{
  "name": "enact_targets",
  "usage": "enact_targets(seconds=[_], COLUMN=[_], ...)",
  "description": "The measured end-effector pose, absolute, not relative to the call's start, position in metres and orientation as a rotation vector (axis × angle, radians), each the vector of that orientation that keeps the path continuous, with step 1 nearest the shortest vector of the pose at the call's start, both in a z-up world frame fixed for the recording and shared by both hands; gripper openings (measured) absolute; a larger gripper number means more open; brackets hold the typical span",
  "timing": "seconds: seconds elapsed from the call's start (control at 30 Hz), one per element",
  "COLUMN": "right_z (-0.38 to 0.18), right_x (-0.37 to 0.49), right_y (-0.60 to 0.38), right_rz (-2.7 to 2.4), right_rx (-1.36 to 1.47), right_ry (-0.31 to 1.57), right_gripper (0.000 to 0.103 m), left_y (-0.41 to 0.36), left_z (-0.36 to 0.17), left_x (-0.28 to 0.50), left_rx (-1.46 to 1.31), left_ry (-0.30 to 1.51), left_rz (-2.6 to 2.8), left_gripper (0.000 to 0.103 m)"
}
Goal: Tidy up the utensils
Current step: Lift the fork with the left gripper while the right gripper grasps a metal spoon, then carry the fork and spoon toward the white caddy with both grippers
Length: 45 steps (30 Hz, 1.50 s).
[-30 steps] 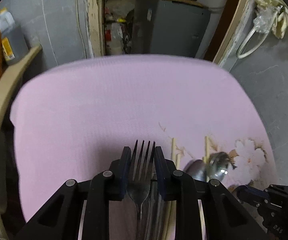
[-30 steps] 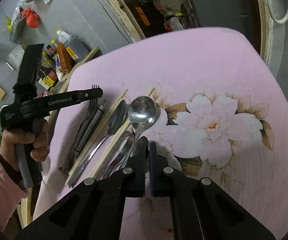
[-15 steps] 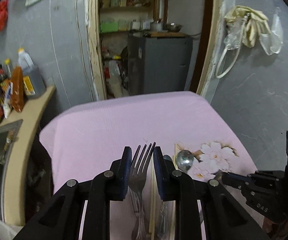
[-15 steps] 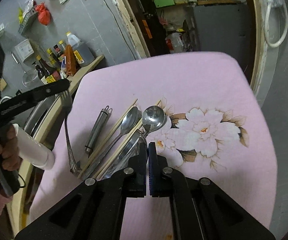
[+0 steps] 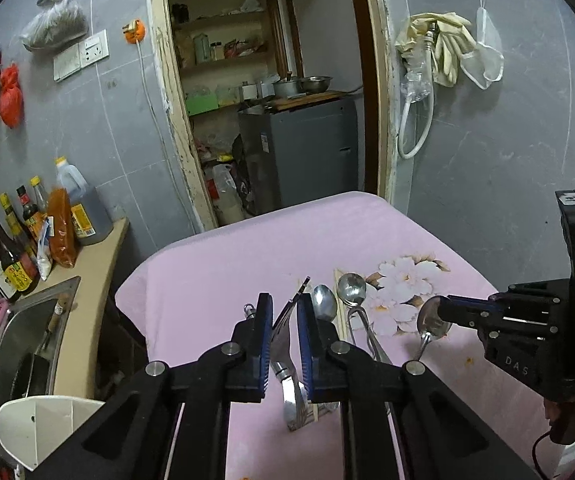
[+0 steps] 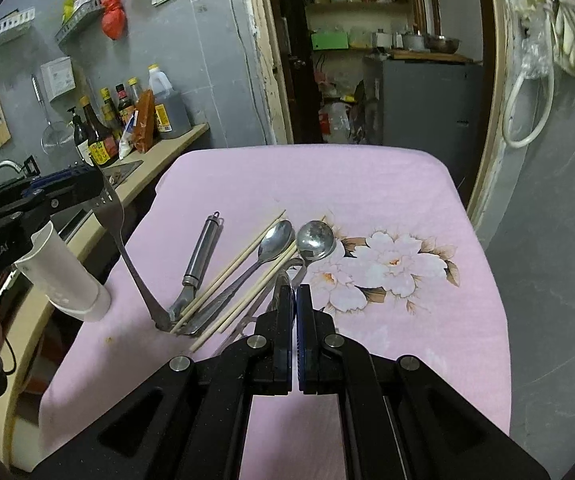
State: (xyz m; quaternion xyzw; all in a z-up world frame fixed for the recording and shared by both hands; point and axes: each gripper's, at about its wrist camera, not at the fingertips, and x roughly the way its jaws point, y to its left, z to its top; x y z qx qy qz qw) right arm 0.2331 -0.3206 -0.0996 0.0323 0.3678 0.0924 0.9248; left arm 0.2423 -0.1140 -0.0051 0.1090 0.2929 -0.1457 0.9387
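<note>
Fork risk: your left gripper (image 5: pixel 284 322) pinches the fork (image 6: pixel 127 248) only at its tine end, so the long handle hangs below and its tip rests among the pile on the pink cloth (image 6: pixel 367 184). It could pivot or slide free, I judge.
Snag risk: that tip sits against the chopsticks (image 6: pixel 243 256) and the steel peeler (image 6: pixel 199 252); lifting further may drag them.
Left gripper: jaws have just been closing, narrow, clamped on the fork.
Right gripper (image 6: pixel 295 300): clenched on a spoon (image 5: pixel 431 322), gripped at the bowl and raised off the cloth.
Spoon risk: the smooth bowl may slip.
Remaining utensils: two spoons (image 6: pixel 315 240) lie beside the chopsticks, mid-cloth.
White holder (image 6: pixel 63 272): at the cloth's left edge, beneath your left gripper.
</note>
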Motion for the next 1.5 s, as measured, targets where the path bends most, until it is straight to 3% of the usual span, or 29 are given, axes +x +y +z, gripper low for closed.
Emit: enact_targets(seconds=[0.27,0.77,1.2,1.4,1.5], right_z=[-0.069,-0.007,-0.001,-0.007,-0.009], right_x=[0.209,0.189,0.184,0.179,0.174], right_y=[-0.307,-0.288,-0.287,-0.292,-0.297], right_rz=[0.144,0.109,0.093,0.083,0.072], right_rx=[0.032,-0.022,-0.013,0.001,0.002], right_ry=[0.671,0.560,0.555,0.560,0.557], right_gripper=[0.001,0.001,0.001,0.001,0.001], left_y=[-0.103,-0.076,-0.081,-0.082,-0.079], left_z=[0.001,0.033,0.045,0.013,0.012], left_x=[0.231,0.222,0.202,0.204,0.199], left_rx=[0.185,0.159,0.240,0.180,0.167], left_ry=[0.604,0.636,0.674,0.778,0.748], left_rz=[-0.240,-0.232,-0.250,-0.244,-0.223], left_gripper=[0.003,0.003,0.003,0.003,0.003])
